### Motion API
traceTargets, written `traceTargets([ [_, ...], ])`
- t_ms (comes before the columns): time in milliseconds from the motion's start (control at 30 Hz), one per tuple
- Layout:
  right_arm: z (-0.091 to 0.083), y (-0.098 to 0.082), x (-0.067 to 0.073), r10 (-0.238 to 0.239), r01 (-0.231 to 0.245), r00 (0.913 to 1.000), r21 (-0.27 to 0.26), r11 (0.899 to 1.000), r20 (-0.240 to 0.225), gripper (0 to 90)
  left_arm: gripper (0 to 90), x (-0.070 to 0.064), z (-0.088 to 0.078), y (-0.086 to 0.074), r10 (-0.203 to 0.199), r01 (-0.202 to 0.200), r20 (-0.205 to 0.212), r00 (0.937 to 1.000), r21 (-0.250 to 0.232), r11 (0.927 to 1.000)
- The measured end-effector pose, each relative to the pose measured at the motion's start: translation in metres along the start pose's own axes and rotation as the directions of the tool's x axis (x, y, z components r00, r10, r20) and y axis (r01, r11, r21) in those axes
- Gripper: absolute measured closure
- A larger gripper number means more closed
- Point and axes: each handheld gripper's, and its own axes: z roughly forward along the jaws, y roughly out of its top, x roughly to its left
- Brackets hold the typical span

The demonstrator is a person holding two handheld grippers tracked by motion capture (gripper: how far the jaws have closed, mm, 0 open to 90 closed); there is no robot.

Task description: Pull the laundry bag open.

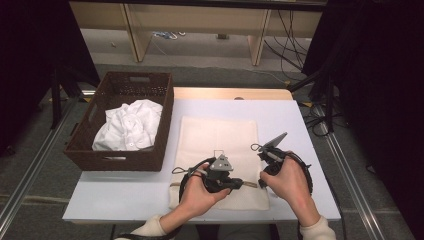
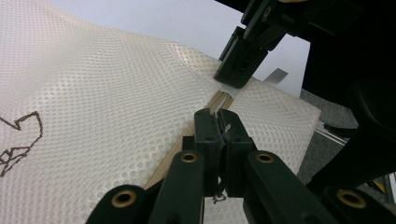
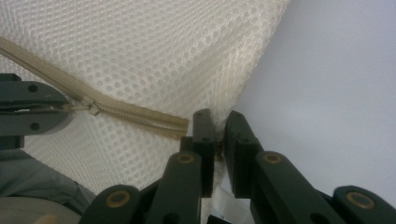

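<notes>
Both tongs (image 2: 218,122) (image 3: 219,122) pinch the perforated cream mesh bag (image 1: 215,135) beside its zipper (image 3: 135,114).

matt cream mesh-cloth bag (image 1: 220,145)

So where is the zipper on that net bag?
In the high view the zipper runs along the mesh bag's near edge, between the left gripper and right gripper, right of the brown basket.
</notes>
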Motion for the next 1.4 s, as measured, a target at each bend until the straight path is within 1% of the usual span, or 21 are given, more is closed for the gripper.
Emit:
traceTargets([
  [100,0.000,0.000,-0.001,0.003,-0.003,1.0000,0.003,1.000,-0.004,84.4,87.0,0.000,0.000,-0.001,-0.015,0.015,0.004,0.9999,-0.011,0.9998],
  [167,-0.001,0.001,-0.002,-0.007,0.007,1.0000,0.021,1.000,-0.005,84.4,87.0,0.000,-0.001,0.000,-0.008,0.008,0.003,1.0000,-0.011,0.9999],
  [200,-0.001,0.001,-0.001,-0.006,0.006,1.0000,0.020,1.000,-0.002,84.3,87.0,0.001,-0.002,0.000,0.013,-0.013,0.001,0.9999,-0.008,0.9999],
  [300,-0.001,0.001,-0.001,-0.001,0.001,1.0000,0.027,1.000,-0.002,84.4,87.0,0.001,-0.003,-0.001,-0.013,0.013,0.002,0.9999,-0.012,0.9998],
  [333,-0.001,0.001,-0.001,-0.003,0.003,1.0000,0.028,1.000,-0.002,84.3,87.0,0.002,-0.004,-0.001,-0.005,0.005,0.001,1.0000,-0.011,0.9999],
  [367,0.000,0.001,-0.003,-0.034,0.034,0.9994,0.007,0.999,0.004,84.3,87.0,0.002,-0.004,-0.001,-0.005,0.005,0.001,1.0000,-0.011,0.9999],
  [433,0.001,0.001,-0.004,-0.048,0.048,0.9988,0.000,0.999,0.002,84.4,86.9,0.002,-0.006,-0.001,0.001,-0.001,-0.012,0.9999,-0.002,1.0000],
  [467,0.000,0.001,-0.002,-0.010,0.010,1.0000,0.021,1.000,0.002,84.3,86.9,0.001,-0.006,-0.001,-0.014,0.014,-0.007,0.9999,-0.008,0.9999],
  [500,0.000,0.001,-0.001,0.004,-0.004,1.0000,0.026,1.000,-0.001,84.3,87.0,0.002,-0.006,-0.001,-0.014,0.014,-0.006,0.9999,-0.007,0.9999],
  [667,0.000,0.001,-0.001,0.002,-0.002,1.0000,0.026,1.000,0.002,84.3,87.0,0.002,-0.007,-0.001,-0.014,0.014,0.007,0.9999,-0.008,0.9999],
  [733,0.001,0.001,-0.004,-0.041,0.041,0.9991,0.004,0.999,0.000,84.3,87.0,0.002,-0.008,-0.001,-0.004,0.004,-0.007,1.0000,-0.017,0.9999],
  [767,0.001,0.001,-0.004,-0.046,0.046,0.9989,0.001,0.999,0.006,84.3,87.0,0.002,-0.008,-0.001,-0.001,0.001,-0.009,1.0000,-0.015,0.9999],
  [867,0.001,0.001,-0.004,-0.041,0.041,0.9992,0.003,0.999,0.003,84.4,87.0,0.002,-0.010,-0.001,-0.014,0.014,-0.012,0.9998,-0.016,0.9998],
  [900,-0.001,0.001,-0.001,0.000,0.000,1.0000,0.029,1.000,0.000,84.4,87.0,0.003,-0.011,-0.001,0.003,-0.003,-0.011,0.9999,-0.017,0.9998],
  [1133,0.001,0.000,-0.001,0.002,-0.002,1.0000,0.013,1.000,-0.002,84.4,87.0,0.003,-0.012,-0.002,-0.008,0.008,-0.009,0.9999,-0.017,0.9998],
  [1200,0.000,0.001,-0.002,-0.009,0.009,1.0000,0.029,1.000,0.002,84.3,87.0,0.003,-0.012,-0.003,-0.017,0.017,-0.007,0.9998,-0.020,0.9997],
  [1233,0.002,0.001,-0.004,-0.042,0.042,0.9991,0.009,0.999,0.009,84.3,87.0,0.003,-0.013,-0.003,-0.014,0.014,-0.014,0.9998,-0.019,0.9997],
  [1267,0.000,0.001,0.000,0.014,-0.014,0.9999,0.036,0.999,0.000,84.3,87.0,0.004,-0.014,-0.003,-0.012,0.011,-0.016,0.9998,-0.019,0.9997],
  [1300,0.000,0.001,0.000,0.014,-0.014,0.9999,0.036,0.999,0.001,84.3,87.0,0.004,-0.014,-0.003,-0.020,0.020,-0.016,0.9997,-0.019,0.9996],
  [1333,0.000,0.001,-0.001,0.012,-0.012,0.9999,0.035,0.999,0.001,84.3,87.0,0.005,-0.014,-0.004,-0.013,0.013,-0.005,0.9999,-0.024,0.9996],
  [1400,0.002,0.001,-0.005,-0.058,0.058,0.9983,0.007,0.998,0.005,84.3,87.0,0.004,-0.015,-0.004,-0.024,0.024,-0.018,0.9995,-0.022,0.9995],
])
